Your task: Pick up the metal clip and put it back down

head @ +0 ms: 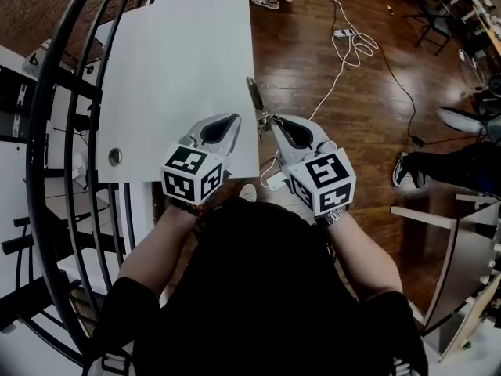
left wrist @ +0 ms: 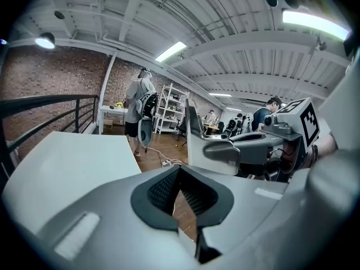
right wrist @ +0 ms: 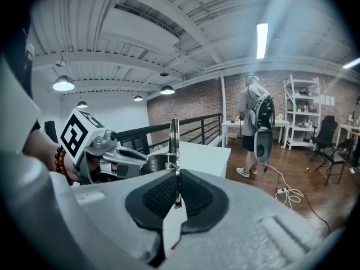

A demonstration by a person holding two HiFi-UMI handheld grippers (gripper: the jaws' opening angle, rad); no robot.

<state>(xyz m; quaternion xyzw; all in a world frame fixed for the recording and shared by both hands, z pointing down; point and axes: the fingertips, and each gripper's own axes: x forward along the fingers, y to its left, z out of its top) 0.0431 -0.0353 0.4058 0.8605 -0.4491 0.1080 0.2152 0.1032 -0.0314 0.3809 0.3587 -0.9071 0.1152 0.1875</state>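
The metal clip [head: 255,95] is a thin silver strip that sticks out forward from my right gripper [head: 268,121], which is shut on its near end. It hangs in the air over the right edge of the white table [head: 180,61]. In the right gripper view the clip [right wrist: 174,139] stands upright between the closed pads. The left gripper view shows the clip [left wrist: 194,122] side on, held by the right gripper [left wrist: 225,151]. My left gripper [head: 234,119] is beside it over the table's near right corner, jaws together with nothing between them.
A black metal railing [head: 55,131] curves along the table's left side. The table has a round cable hole [head: 115,157] near its front left. White cables and a power strip [head: 348,41] lie on the wooden floor. People's feet [head: 266,1] and another person's leg [head: 438,167] stand nearby.
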